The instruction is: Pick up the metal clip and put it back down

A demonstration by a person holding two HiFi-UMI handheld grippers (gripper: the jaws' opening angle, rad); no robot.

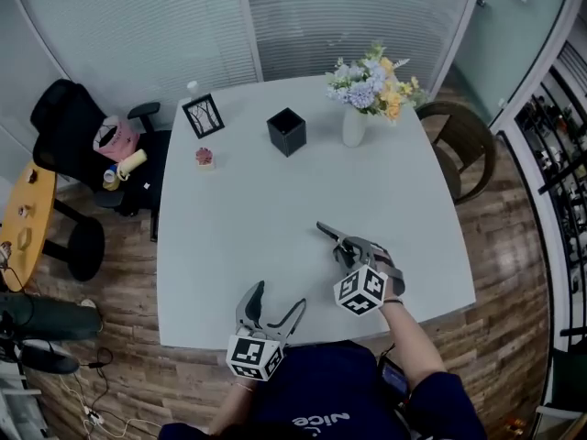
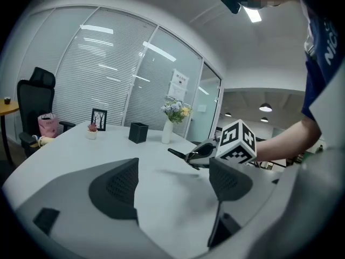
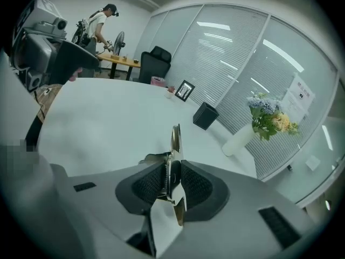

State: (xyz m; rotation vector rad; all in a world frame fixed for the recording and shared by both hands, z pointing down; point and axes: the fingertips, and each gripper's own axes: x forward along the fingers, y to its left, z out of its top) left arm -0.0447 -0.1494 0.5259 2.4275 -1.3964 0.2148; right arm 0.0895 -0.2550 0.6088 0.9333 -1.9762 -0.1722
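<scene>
I have the right gripper [image 3: 171, 179] with its fingers [image 3: 148, 185] clamped on the metal clip [image 3: 175, 139], held off the desk [image 1: 229, 246] toward its near right corner, the left gripper [image 2: 172, 182] idle at the near edge with fingers apart and empty, so I'd lower slowly and release only once the clip touches

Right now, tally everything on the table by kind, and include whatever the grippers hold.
Picture frame: 1
Potted plant: 1
Black box: 1
Vase of flowers: 1
Metal clip, clamped in the right gripper: 1
Small white thing behind the frame, too small to tell: 1
Total: 6
</scene>
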